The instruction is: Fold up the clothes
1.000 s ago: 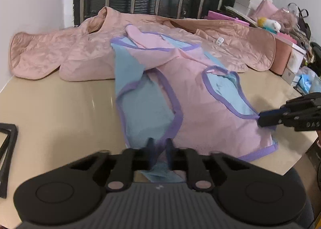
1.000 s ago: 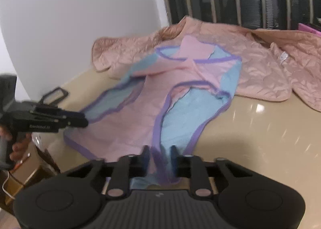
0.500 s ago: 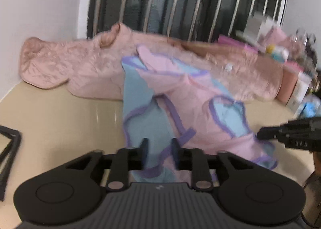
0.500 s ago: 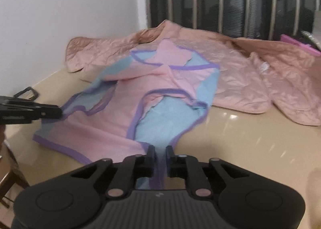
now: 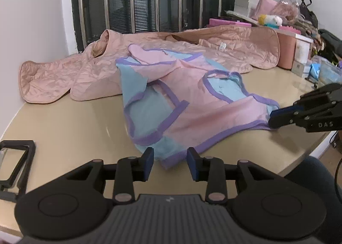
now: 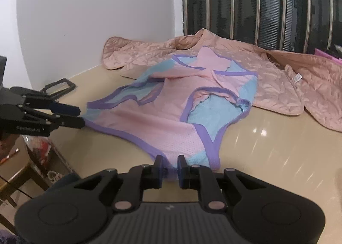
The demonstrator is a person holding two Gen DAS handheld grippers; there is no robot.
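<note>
Fabric: pink mesh vest (image 5: pixel 192 103) with blue panels and purple binding is lying flat on the beige worktop (image 5: pixel 64 128), its far end resting on a quilted peach jacket (image 5: pixel 64 77); I'm judging it light, limp and best pinched at the bound hem corners.
Left wrist view: my left hand-held gripper (image 5: pixel 170 164) is opening, the hem corner lying loose between its spread jaws.
Right wrist view: my right hand-held gripper (image 6: pixel 170 168) is standing narrowly parted around the other hem corner; whether its pads are pressing, I cannot tell.
</note>
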